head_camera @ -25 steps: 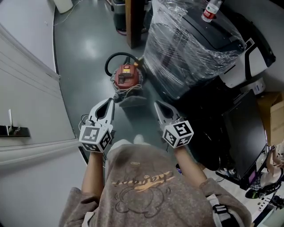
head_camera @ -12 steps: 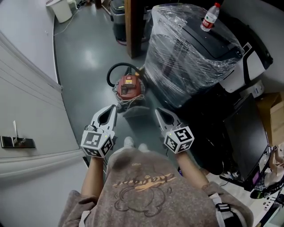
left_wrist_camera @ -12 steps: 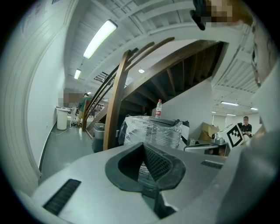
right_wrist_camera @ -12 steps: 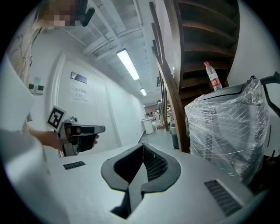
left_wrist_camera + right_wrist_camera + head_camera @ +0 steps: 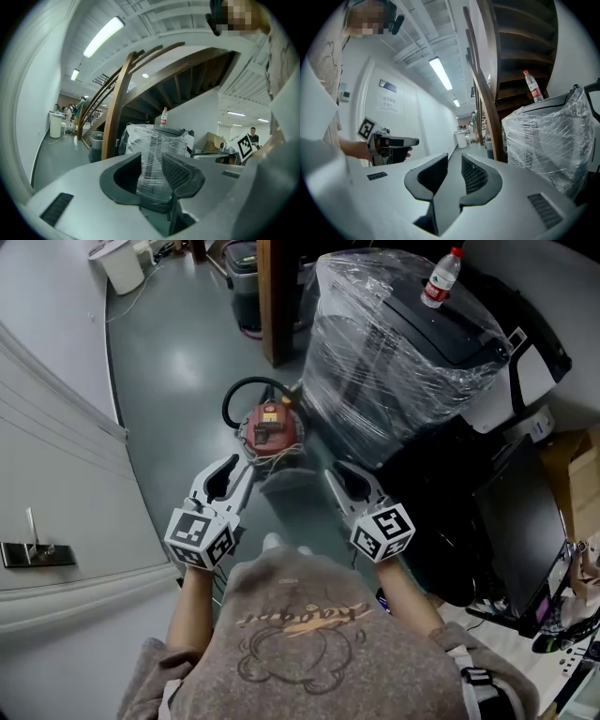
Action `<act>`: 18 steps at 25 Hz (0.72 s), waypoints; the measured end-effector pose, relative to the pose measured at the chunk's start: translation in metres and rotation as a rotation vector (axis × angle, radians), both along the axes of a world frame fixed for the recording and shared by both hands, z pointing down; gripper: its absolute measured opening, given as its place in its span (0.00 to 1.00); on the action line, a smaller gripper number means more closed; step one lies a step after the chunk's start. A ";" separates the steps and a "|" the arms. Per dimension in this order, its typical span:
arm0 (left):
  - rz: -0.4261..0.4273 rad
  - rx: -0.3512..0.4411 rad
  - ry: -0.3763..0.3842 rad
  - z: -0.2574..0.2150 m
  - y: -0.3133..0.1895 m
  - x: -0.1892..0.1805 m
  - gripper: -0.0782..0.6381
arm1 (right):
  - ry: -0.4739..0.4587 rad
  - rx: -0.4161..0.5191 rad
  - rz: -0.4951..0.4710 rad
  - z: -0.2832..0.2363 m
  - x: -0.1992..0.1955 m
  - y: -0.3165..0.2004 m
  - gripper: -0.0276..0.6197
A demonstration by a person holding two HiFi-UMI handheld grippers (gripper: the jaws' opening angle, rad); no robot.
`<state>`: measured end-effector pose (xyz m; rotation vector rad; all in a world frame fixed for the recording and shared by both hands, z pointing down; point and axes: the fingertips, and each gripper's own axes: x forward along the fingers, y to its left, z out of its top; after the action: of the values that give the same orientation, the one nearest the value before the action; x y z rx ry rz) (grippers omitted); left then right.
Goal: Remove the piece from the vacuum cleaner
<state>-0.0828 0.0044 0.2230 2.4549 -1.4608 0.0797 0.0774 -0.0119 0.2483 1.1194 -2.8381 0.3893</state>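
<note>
My left tongs (image 5: 228, 474) are opening, the jaws a little apart with nothing between them. My right tongs (image 5: 343, 476) are opening too, with a narrower gap and also empty. Both hang above the floor (image 5: 178, 362), just short of the red vacuum cleaner (image 5: 269, 425), one to each side of it. Its black hose (image 5: 242, 388) loops on its far side. Just right of the vacuum cleaner stands a film-wrapped machine (image 5: 394, 343) with a bottle (image 5: 442, 277) on top. I cannot tell which piece is meant.
</note>
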 end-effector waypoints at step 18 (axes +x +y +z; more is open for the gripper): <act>0.085 -0.134 -0.033 0.065 -0.024 0.000 0.58 | 0.061 -0.106 -0.107 0.057 -0.016 -0.018 0.44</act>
<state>-0.0827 -0.0195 0.2883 2.4170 -1.3184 0.2295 0.0615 -0.0294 0.3054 0.9402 -2.7731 0.4826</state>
